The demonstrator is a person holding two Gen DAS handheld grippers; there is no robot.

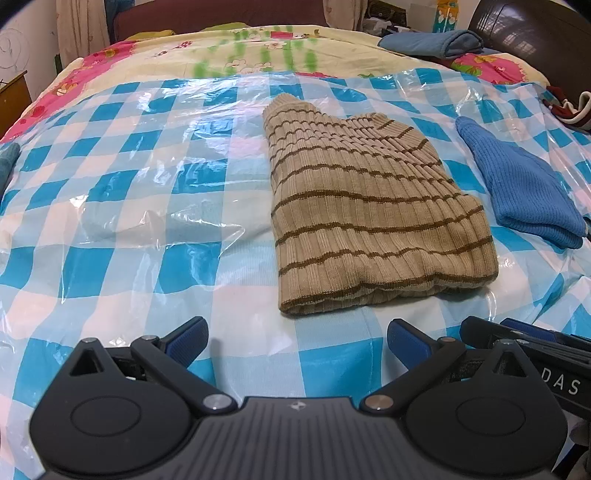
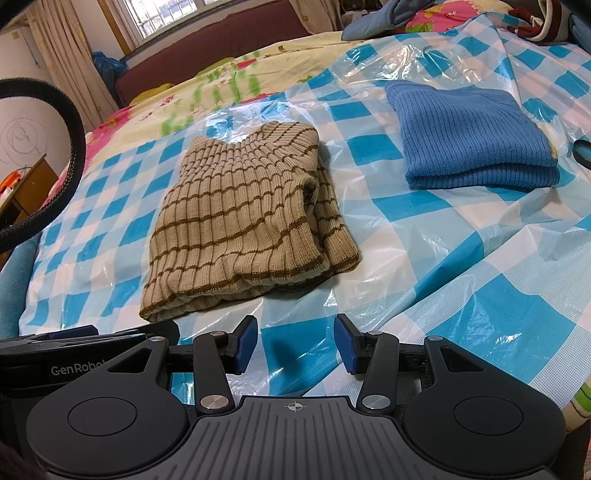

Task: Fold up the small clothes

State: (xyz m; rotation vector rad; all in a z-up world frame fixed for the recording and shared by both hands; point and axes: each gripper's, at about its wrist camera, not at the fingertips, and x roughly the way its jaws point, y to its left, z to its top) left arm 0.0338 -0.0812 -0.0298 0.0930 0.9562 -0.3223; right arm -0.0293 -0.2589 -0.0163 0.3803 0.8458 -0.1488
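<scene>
A beige knit sweater with brown stripes (image 1: 365, 206) (image 2: 243, 225) lies folded on the blue-and-white checked plastic sheet (image 1: 122, 184) (image 2: 461, 240) that covers the bed. A blue knit garment (image 1: 524, 184) (image 2: 469, 144) lies folded to its right. My left gripper (image 1: 297, 341) hovers just in front of the sweater's near edge, wide open with nothing between its blue pads. My right gripper (image 2: 295, 345) is open too, empty, near the sweater's front right corner. The right gripper's body (image 1: 532, 350) shows at the right edge of the left wrist view.
A floral bedspread (image 1: 236, 55) lies beyond the sheet, with a folded blue cloth (image 1: 436, 40) and a dark headboard (image 1: 535, 29) at the far right. A red-and-white garment (image 1: 570, 107) sits at the right edge. A black cable (image 2: 70, 158) loops at left.
</scene>
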